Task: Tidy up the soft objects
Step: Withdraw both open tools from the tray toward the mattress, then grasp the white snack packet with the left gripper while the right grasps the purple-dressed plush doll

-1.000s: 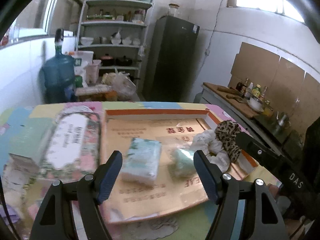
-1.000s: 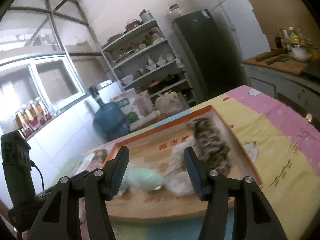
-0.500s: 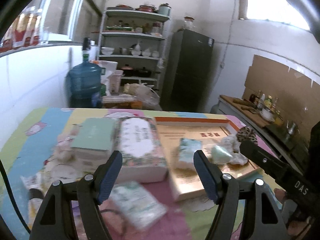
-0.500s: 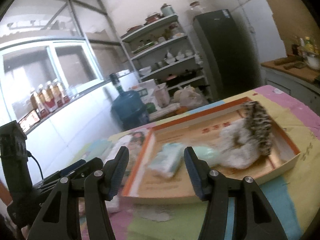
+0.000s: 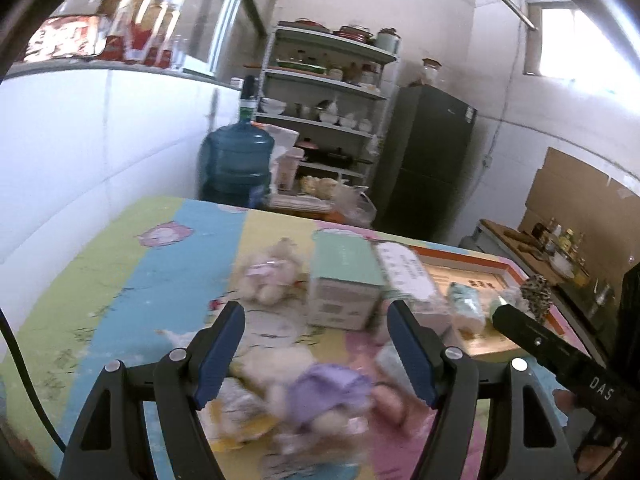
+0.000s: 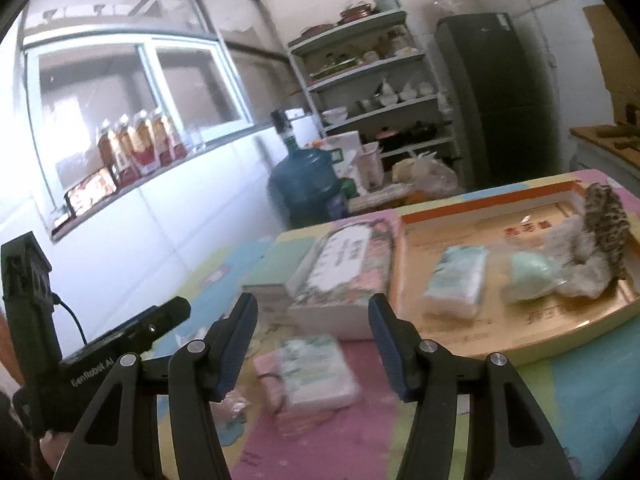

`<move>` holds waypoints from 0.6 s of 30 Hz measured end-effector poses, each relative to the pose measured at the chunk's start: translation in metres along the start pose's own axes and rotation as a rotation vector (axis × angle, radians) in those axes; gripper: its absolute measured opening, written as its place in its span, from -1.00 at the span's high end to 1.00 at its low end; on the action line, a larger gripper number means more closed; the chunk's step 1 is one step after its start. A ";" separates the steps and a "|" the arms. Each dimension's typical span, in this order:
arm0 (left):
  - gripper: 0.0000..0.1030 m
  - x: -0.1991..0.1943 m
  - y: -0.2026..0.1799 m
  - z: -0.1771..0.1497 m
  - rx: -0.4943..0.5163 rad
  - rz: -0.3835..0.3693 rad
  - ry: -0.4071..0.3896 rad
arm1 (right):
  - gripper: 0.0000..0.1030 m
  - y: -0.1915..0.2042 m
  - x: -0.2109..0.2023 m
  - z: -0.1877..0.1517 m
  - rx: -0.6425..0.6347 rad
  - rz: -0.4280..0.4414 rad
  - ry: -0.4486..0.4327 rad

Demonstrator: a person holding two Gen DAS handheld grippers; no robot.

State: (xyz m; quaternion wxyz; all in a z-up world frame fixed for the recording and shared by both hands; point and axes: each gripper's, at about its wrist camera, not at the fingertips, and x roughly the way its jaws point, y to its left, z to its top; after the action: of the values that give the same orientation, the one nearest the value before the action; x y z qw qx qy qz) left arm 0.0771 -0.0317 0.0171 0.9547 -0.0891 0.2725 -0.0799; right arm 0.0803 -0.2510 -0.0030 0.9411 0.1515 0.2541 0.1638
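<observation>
Pastel-patterned desk (image 5: 120, 264) carries a purple soft toy (image 5: 328, 390) between the left gripper (image 5: 316, 354) fingers, untouched; both grippers' fingers gape empty, tissue pack (image 6: 316, 368) at the right gripper's (image 6: 312, 344) six o'clock.

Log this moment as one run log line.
left tool: open, empty | right tool: open, empty | tray: four soft items | table: plush toys loose

A home kitchen: crockery shelves (image 5: 328, 92), dark fridge (image 5: 428, 160), big water jug (image 6: 308, 184).
</observation>
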 end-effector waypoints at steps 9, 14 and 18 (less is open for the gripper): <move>-0.42 -0.017 0.055 -0.003 -0.033 0.026 -0.009 | -0.15 0.046 0.022 -0.017 -0.037 0.040 0.050; -0.42 -0.022 0.085 -0.006 -0.073 0.040 -0.005 | -0.15 0.067 0.035 -0.027 -0.058 0.071 0.097; -0.42 -0.023 0.102 -0.010 -0.104 0.049 0.003 | -0.15 0.084 0.045 -0.033 -0.093 0.086 0.129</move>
State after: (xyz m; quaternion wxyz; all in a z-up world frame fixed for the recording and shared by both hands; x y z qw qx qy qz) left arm 0.0629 0.0706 -0.0015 0.9501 -0.1317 0.2796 -0.0422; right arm 0.0806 -0.1516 -0.0186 0.9208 0.1078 0.2997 0.2251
